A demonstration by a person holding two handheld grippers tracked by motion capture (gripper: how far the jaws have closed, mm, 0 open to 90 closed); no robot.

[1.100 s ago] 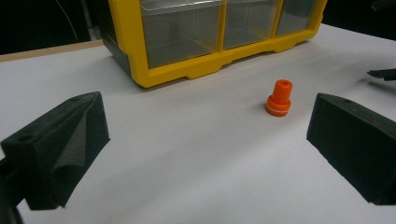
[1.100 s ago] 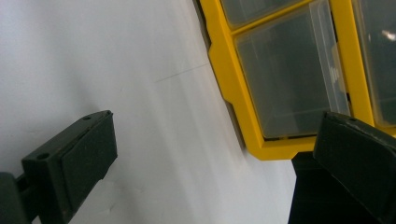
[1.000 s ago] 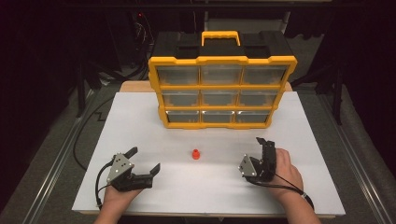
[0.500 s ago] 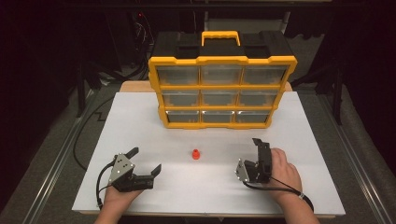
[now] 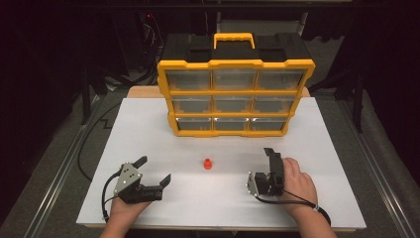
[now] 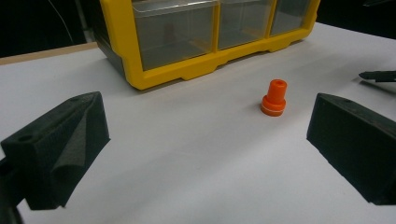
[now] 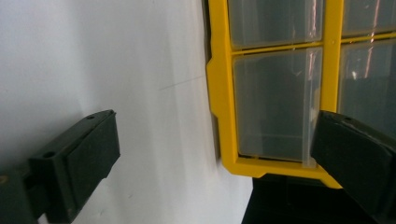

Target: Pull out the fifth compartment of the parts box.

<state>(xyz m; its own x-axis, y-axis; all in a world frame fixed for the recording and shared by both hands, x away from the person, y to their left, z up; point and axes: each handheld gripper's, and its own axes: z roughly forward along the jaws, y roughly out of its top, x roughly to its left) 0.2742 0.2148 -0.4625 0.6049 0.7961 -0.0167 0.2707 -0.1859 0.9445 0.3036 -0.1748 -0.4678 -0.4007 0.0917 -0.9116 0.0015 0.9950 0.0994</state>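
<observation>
A: Orange peg — that little stepped thing — is what both hands are nearest to, but start with the big stuff. What do you see?

B: Biggest is the white desk. Toward its far edge stands a yellow organizer, upright, with a yellow handle on its black top and three rows of three clear drawers facing us. In the left tool's view the lower left drawer looks see-through, and I can't tell whether anything is in it.

A: And the hands?

B: Both come in from the near edge. The left tool sits at the near left, tilted toward the middle, its jaws spread wide with nothing between them. The right tool is at the near right, held in the person's hand and turned on its side; in its own view the jaws stand far apart — nothing gripped — with the organizer's corner beyond them.

A: So where exactly is the peg?

B: On the bare desk, standing upright on its broader base, between the two tools and a little farther out than either. It's well short of the organizer and touching neither tool. From the left tool's view it sits beyond the gap between the jaws, nearer the right-hand one.
</observation>
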